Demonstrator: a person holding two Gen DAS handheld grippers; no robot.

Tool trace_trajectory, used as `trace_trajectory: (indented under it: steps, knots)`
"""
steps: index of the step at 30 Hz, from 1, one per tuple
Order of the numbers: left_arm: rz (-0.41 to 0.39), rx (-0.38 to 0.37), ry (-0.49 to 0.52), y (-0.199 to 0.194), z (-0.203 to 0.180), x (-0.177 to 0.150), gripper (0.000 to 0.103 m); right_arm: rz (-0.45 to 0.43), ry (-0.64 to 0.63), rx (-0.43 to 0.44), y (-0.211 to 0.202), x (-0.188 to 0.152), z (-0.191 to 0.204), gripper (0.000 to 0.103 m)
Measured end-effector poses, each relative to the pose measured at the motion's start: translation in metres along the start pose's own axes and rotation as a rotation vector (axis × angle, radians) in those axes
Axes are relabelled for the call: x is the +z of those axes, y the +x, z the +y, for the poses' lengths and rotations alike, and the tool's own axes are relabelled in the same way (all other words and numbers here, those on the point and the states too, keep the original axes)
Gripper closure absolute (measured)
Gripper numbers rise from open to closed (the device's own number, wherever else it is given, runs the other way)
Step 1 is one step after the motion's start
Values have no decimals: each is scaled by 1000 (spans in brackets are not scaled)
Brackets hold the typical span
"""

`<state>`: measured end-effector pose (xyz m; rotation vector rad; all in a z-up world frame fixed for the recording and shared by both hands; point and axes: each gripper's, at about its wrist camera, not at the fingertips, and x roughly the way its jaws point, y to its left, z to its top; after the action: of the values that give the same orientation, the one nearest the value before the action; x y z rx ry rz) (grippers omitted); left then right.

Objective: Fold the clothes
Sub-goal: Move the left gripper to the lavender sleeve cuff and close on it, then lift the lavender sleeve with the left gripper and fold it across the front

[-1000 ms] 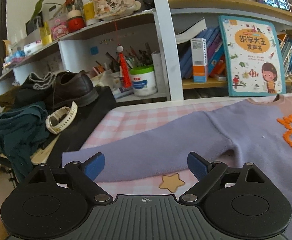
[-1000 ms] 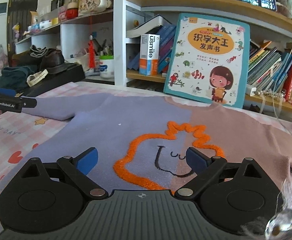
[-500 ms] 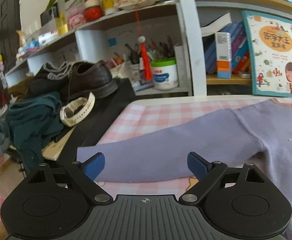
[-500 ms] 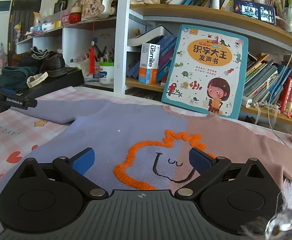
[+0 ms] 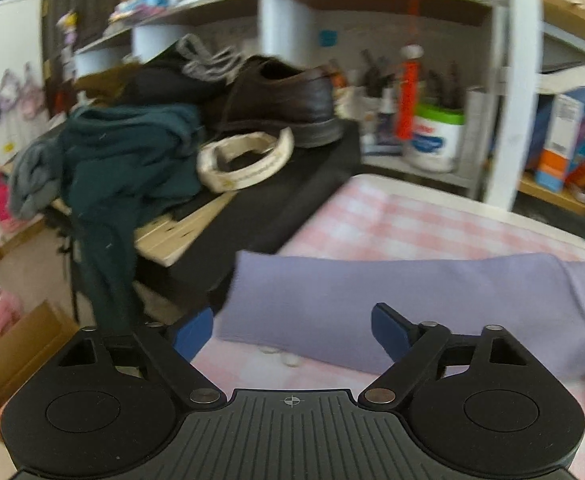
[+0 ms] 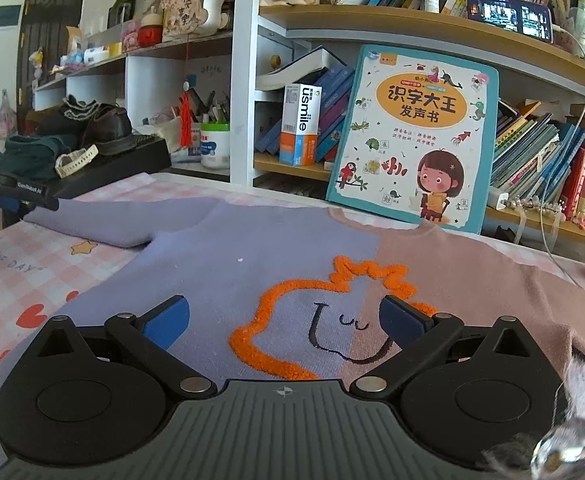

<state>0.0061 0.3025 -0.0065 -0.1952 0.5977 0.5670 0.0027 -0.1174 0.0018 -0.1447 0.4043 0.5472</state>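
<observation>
- Far left of the room: a dark teal garment (image 5: 120, 160) is heaped on a low black stand (image 5: 276, 204), with a white strap (image 5: 244, 158) and a brown leather shoe (image 5: 284, 108) beside it.
- Behind them, white shelving (image 6: 244, 80) carries a red tassel (image 6: 185, 118) and a green-lidded tub of pens (image 6: 214, 144).
- The left gripper (image 5: 292, 330) points at the cuff end of the sweater's lilac sleeve (image 5: 372, 300); its blue-padded jaws are closing, the cuff lies between them, and the pads are not yet pressing it.
- A pink checked cloth (image 6: 24, 280) covers the work surface.
- The sweater (image 6: 220, 264), half lilac and half pink with an orange outline figure, is spread flat upon it.
- The right gripper (image 6: 284, 320) hovers over its chest, jaws wide apart and holding nothing.
- Behind it a children's picture book (image 6: 416, 136) leans against crowded wooden bookshelves (image 6: 540, 168).
</observation>
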Motion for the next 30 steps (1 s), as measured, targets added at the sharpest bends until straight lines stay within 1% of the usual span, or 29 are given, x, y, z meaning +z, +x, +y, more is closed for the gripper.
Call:
trace_trajectory:
  steps: [1, 2, 3, 4, 6, 7, 8, 9, 12, 16, 20, 25, 29, 30]
  knots:
    - [13, 5, -7, 4, 3, 0, 24, -1, 4, 1, 0, 0, -1, 1]
    - [25, 10, -14, 8, 6, 0, 29, -2, 8, 3, 0, 0, -1, 1]
    - [30, 5, -29, 10, 9, 0, 36, -3, 11, 3, 0, 0, -2, 1]
    - [35, -2, -45, 11, 13, 0, 38, -2, 13, 4, 0, 0, -2, 1]
    - [38, -9, -70, 11, 16, 1, 56, -1, 15, 3, 0, 0, -3, 1]
    - [38, -25, -85, 10, 18, 1, 58, -1, 15, 3, -1, 0, -3, 1]
    - [38, -42, -100, 10, 20, 1, 65, 0, 15, 3, -1, 0, -2, 1]
    - [39, -83, -119, 9, 22, 1, 68, 1, 14, 3, -1, 0, -2, 1]
    - [46, -169, -125, 6, 14, -1, 68, 5, 11, 4, 0, 1, -2, 1]
    - [47, -204, -107, 5, -1, -4, 68, 12, 6, 2, 2, 1, -1, 1]
    - [48, -221, -135, 9, -2, -1, 67, 17, -1, 3, 3, 1, 0, 1]
    - [41, -216, -236, 16, 17, 2, 68, 24, -6, 2, 4, 1, 0, 1]
    - [20, -225, -273, 18, 25, 0, 68, 39, 15, -10, 5, 1, -2, 1]
    - [18, -223, -278, 18, 25, 0, 70, 44, 24, -16, 5, 1, -4, 1]
